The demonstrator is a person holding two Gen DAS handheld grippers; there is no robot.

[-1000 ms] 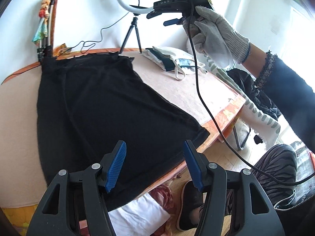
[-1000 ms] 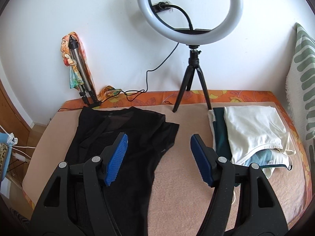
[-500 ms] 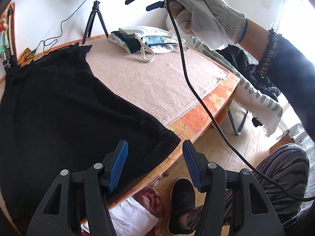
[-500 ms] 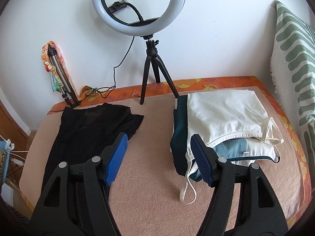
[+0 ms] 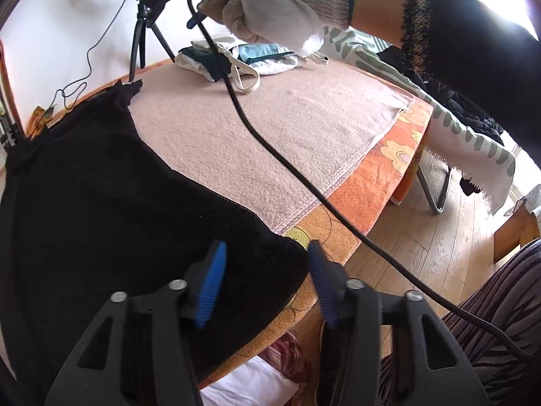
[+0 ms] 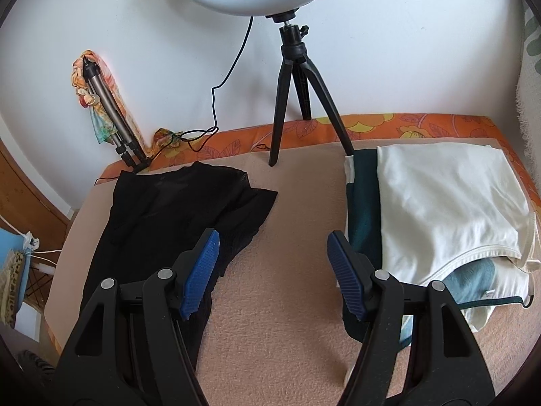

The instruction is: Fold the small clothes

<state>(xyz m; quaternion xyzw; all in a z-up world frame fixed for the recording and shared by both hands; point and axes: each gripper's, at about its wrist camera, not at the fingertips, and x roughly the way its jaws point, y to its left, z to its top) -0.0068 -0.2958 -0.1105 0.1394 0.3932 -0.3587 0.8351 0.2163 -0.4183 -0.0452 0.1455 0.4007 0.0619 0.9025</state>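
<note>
Left tool points steeply down over the near corner of the black garment. Its blue pads straddle that corner; the jaws have just been closing, yet a gap still shows on both sides and the pads do not press the cloth. State: released, corner between the jaws.

The black garment lies spread flat on the pink blanket covering the worktop, filling the left half of the left wrist view from 8 to 11 o'clock. Its near corner reaches the orange flowered edge of the worktop.

Right tool hangs over bare blanket, jaws wide apart, nothing between them. In its view the black garment sits at 9 o'clock and a stack of folded clothes, white on top with dark green and light blue beneath, at 3 o'clock.

Ring light on a black tripod stands at 12 o'clock near the wall. A folded tripod wrapped in a coloured scarf leans at 10 o'clock.

In the left wrist view, a gloved hand grips the right tool's handle at 12 o'clock; a black cable trails from it across the blanket.
</note>
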